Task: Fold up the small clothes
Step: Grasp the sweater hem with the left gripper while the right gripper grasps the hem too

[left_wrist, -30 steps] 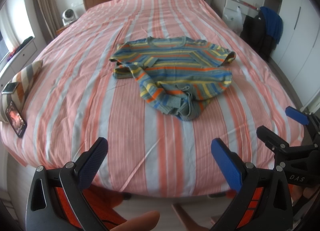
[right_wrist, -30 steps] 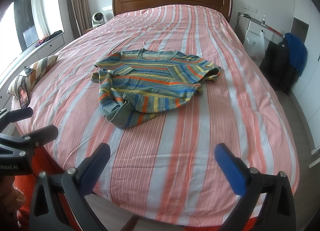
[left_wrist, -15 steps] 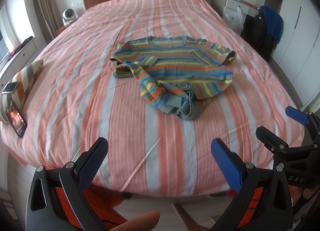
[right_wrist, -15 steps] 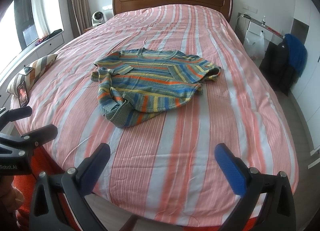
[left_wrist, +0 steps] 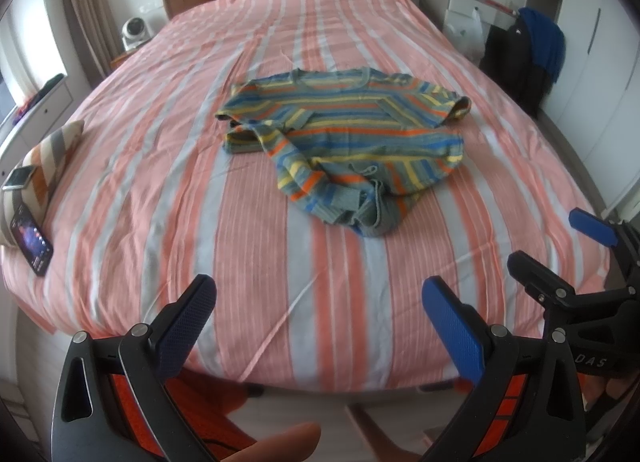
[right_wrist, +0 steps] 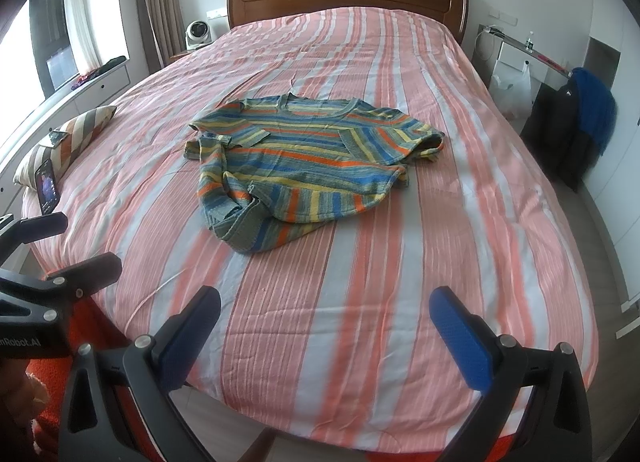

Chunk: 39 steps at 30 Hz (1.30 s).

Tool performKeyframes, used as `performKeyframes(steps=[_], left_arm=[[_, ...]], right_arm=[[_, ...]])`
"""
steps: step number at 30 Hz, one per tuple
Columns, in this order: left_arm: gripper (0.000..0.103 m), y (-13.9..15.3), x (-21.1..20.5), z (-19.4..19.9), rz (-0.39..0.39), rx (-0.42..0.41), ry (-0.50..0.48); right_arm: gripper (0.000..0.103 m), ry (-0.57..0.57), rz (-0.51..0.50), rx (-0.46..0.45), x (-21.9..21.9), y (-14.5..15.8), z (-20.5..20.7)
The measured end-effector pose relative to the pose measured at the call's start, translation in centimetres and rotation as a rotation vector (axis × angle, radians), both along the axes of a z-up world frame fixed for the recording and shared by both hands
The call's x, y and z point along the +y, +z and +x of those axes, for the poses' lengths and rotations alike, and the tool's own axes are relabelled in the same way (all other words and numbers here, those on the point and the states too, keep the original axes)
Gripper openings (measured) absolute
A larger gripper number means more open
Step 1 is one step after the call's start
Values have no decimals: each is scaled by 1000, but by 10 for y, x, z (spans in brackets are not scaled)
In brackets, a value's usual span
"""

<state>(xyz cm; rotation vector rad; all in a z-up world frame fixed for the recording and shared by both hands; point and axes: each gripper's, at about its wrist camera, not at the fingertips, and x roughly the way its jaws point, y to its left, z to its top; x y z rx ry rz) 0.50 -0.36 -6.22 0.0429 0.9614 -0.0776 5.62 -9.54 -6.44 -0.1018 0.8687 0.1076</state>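
— Where's the garment?
— The striped blue, yellow and orange knit sweater (right_wrist: 308,166) lies mid-bed, its near-left hem bunched, on the pink-striped bedspread (right_wrist: 400,302).
— And your fingers?
— My left gripper (left_wrist: 320,320) and right gripper (right_wrist: 325,322) hover spread wide at the foot edge, empty; bare bedspread all round the sweater leaves room to spread it

Illumination is soft daylight entering from the window (right_wrist: 60,42) at upper left, blown out white. Shadows are faint. Fisheye curvature bends frame edges; corners vignette black. Slight overall softness.
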Motion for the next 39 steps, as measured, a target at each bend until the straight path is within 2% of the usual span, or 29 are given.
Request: performKeyframes(steps=[8, 14, 16, 19, 22, 23, 25, 26, 27, 28, 29, 30, 31, 32, 33, 36, 39], left_arm=[[103, -4, 2, 1, 7, 14, 3], [103, -20, 40, 13, -39, 51, 78], [102, -27, 52, 20, -63, 54, 93], [102, -36, 54, 45, -145, 74, 50], [102, -55, 42, 85, -208, 125, -11], [100, -63, 40, 99, -231, 144, -26], [88, -81, 38, 127, -259, 172, -14], [71, -90, 39, 140, -267, 191, 11], [60, -101, 40, 153, -284, 213, 41], [54, -111, 42, 164, -310, 233, 61], [30, -118, 43, 169, -336, 245, 71], [7, -124, 47, 173, -396, 256, 86], [7, -126, 51, 173, -436, 259, 100], [6, -122, 57, 169, -466, 260, 117], [5, -113, 63, 161, -487, 251, 111], [5, -78, 86, 120, -480, 227, 23], [5, -64, 107, 79, -458, 278, -44]], right_arm=[[103, 3, -1, 13, 4, -6, 0], [103, -32, 24, 3, -15, -3, 5], [103, -55, 28, -5, -26, -5, 7], [103, -67, 28, -5, -41, -15, 22], [103, 0, 34, 16, -42, -31, 57], [103, 48, 72, 48, -40, -40, 74], [102, 78, 209, 134, -42, -58, 102], [102, 45, 347, 202, -47, -75, 123], [102, 20, 412, 229, -50, -84, 132], [99, -18, 496, 261, -53, -98, 145], [91, -71, 578, 285, -57, -113, 159], [86, -112, 634, 282, -60, -122, 168], [66, -129, 668, 255, -61, -124, 172], [22, -136, 702, 222, -65, -122, 174], [6, -160, 722, 227, -71, -119, 171], [6, -96, 815, 238, -90, -96, 144], [5, -11, 747, 243, -113, -65, 97]])
